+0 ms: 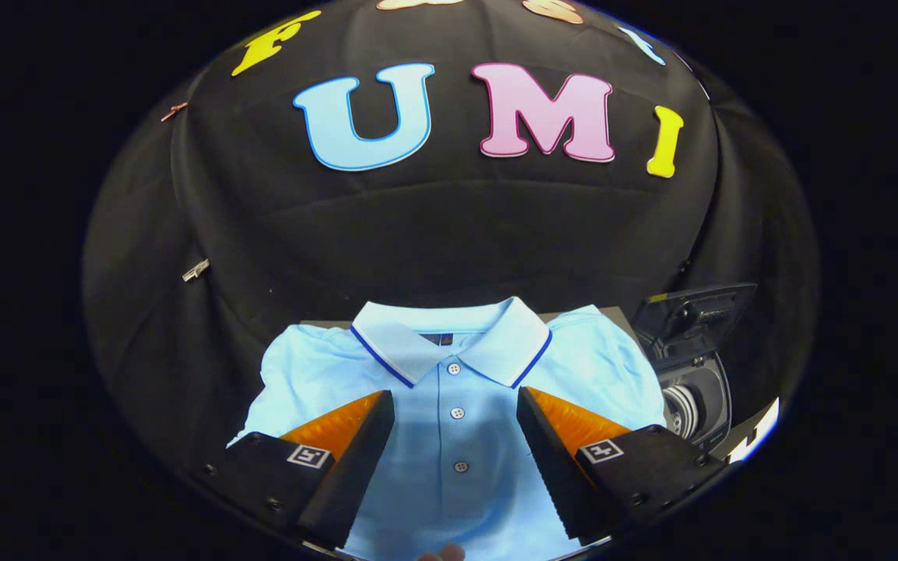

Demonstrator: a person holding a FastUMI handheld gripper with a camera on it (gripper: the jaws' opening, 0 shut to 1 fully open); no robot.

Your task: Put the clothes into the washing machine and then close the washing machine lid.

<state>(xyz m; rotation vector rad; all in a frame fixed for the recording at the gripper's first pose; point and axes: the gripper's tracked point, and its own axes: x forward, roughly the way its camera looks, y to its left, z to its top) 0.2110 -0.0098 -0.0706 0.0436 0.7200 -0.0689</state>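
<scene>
**Mia:** How far along is the job?

**Ben:** Hardly started, it looks like. The gripper (455,425) sits at the bottom middle of the picture. Its two fingers are spread wide apart and hold nothing. They hang over the shirt (457,405).

**Mia:** Where is the shirt?

**Ben:** It lies flat in the lower middle, between the fingers and going on past them. It is light blue, with a collar and a row of buttons. It is not in the machine yet.

**Mia:** And the washing machine?

**Ben:** The washing machine (691,389) is at the lower right, just beside the shirt's sleeve. Its lid (698,312) stands up, open. So the shirt must still be picked up and put in, and then the lid shut.

**Mia:** What is hard to see?

**Ben:** The bottom of the shirt is cut off. The machine is dark and partly cut off too, so nobody can tell if other clothes are inside. Something small and pale peeks in at the very bottom, too little to name. Behind it all hangs the black cloth wall (449,234).
</scene>
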